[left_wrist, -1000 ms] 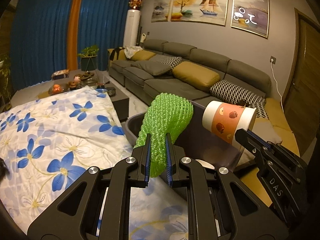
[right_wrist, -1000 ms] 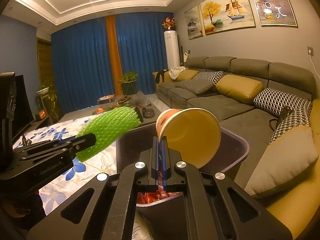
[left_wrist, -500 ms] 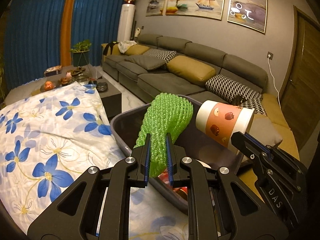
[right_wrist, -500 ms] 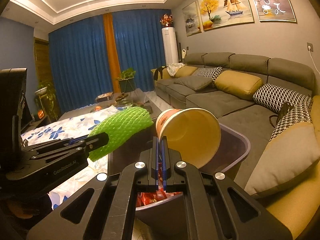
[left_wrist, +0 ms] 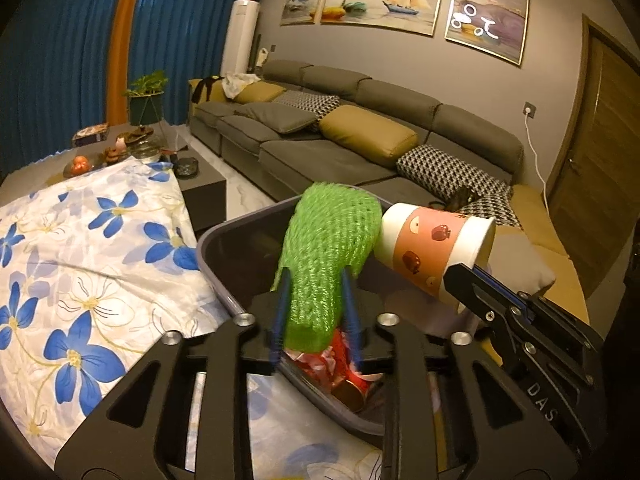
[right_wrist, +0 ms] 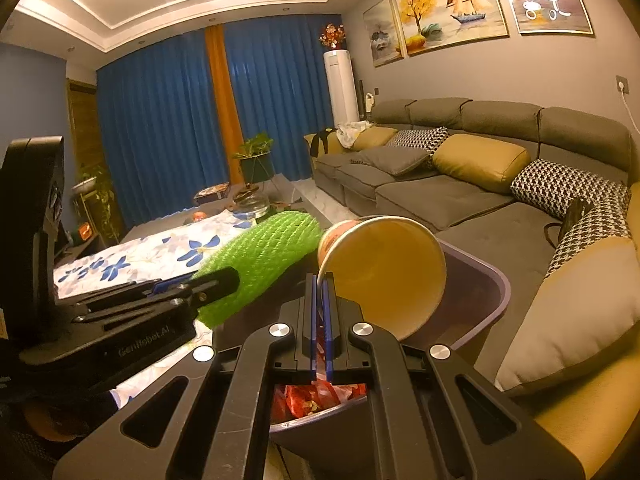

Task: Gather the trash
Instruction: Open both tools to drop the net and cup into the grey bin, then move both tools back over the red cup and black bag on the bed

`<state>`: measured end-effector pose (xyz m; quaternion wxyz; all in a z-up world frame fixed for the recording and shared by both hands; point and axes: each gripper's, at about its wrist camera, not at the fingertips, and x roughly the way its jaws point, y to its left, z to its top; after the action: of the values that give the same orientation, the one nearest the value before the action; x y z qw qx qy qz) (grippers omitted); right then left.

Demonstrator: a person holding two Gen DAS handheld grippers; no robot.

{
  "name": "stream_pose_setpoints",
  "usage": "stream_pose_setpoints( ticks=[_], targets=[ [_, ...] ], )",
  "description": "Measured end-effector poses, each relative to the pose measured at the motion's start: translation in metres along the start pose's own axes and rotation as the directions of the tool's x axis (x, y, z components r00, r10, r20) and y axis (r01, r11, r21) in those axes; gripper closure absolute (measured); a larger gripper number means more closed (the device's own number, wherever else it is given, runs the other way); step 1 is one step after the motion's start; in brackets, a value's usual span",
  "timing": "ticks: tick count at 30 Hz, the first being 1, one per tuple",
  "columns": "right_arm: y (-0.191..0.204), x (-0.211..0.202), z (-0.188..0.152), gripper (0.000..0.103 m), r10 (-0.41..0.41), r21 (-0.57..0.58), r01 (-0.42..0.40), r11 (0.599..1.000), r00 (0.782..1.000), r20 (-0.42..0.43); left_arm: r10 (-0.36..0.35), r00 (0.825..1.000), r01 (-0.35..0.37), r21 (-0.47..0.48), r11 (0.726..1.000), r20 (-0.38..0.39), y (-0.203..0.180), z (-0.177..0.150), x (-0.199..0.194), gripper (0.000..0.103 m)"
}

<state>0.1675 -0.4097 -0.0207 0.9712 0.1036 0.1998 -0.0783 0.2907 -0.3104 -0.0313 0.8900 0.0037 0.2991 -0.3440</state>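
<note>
Item one: green foam net sleeve [left_wrist: 326,258], a piece of trash, directly above the open mouth of the grey bin [left_wrist: 224,236]. It stands between the blue pads of the left gripper [left_wrist: 314,322], whose jaws have just been opening; in the left wrist view a little gap shows on each side of the net's lower end, so it looks released and free to fall. Long axis: from its lower end at the pads up and away toward one o'clock, the rounded closed end pointing at the sofa [left_wrist: 360,128].

Item two: paper cup [right_wrist: 384,276], printed with small fruit, at three o'clock of the net and just beside it, also over the bin. The right gripper [right_wrist: 319,320] is clenched on the cup's rim wall. Long axis near level, mouth toward the right wrist camera, base pointing away toward eleven o'clock.

Item three: bin contents, red wrappers [right_wrist: 316,394] and a can [left_wrist: 352,390], straight below both pairs of jaws.

Judgement: the net needs only a drop; the left hand is nearest it, the right hand is occupied.

Surround: floral cloth [left_wrist: 88,264] at nine o'clock of the bin.
</note>
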Motion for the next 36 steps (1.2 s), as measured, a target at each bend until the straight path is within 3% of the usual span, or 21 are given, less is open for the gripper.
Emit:
stream_pose_setpoints(
  ticks=[1,3,5,6,10,12,18,26,30,36],
  targets=[
    [-0.002,0.001,0.000,0.099,0.004,0.002,-0.004,1.000,1.000,-0.002,0.001,1.000,-0.001,-0.006,1.000,0.005,0.001,-0.001,0.000,0.065],
    [-0.004,0.004,0.000,0.097,0.011,0.010,-0.011,1.000,1.000,-0.010,-0.002,1.000,0.002,-0.022,1.000,0.015,0.003,-0.002,-0.002,0.040],
    [-0.006,0.006,0.000,0.094,0.002,0.012,-0.002,1.000,1.000,-0.013,-0.016,1.000,0.018,-0.048,0.999,0.026,0.007,-0.002,-0.006,0.033],
    [-0.008,0.007,0.000,0.087,-0.004,0.014,0.004,1.000,1.000,-0.014,-0.012,1.000,0.013,-0.055,0.998,0.028,0.008,-0.003,-0.007,0.029],
    [-0.011,0.002,0.000,0.073,-0.024,0.026,0.024,0.999,1.000,0.000,0.031,0.999,-0.028,-0.072,0.997,0.043,0.016,-0.003,-0.018,0.022],
    [-0.009,-0.004,0.001,0.059,-0.031,0.028,0.031,0.999,0.999,0.015,0.060,0.996,-0.056,-0.076,0.996,0.058,0.018,-0.006,-0.027,0.017],
    [0.008,-0.028,-0.005,0.033,-0.071,-0.005,0.071,0.997,0.995,0.070,0.193,0.978,-0.185,-0.095,0.978,0.085,0.030,-0.014,-0.062,0.013],
    [0.034,-0.044,-0.017,0.027,-0.068,-0.028,0.070,0.997,0.995,0.070,0.350,0.931,-0.332,-0.162,0.929,0.100,0.065,-0.033,-0.120,0.012],
    [0.054,-0.050,-0.021,0.027,-0.025,-0.040,0.027,0.999,0.998,0.061,0.426,0.900,-0.400,-0.207,0.893,0.095,0.093,-0.046,-0.152,0.012],
    [0.093,-0.057,-0.027,0.026,0.042,-0.068,-0.038,0.997,0.998,0.054,0.543,0.837,-0.506,-0.275,0.817,0.073,0.141,-0.080,-0.207,0.012]
  ],
)
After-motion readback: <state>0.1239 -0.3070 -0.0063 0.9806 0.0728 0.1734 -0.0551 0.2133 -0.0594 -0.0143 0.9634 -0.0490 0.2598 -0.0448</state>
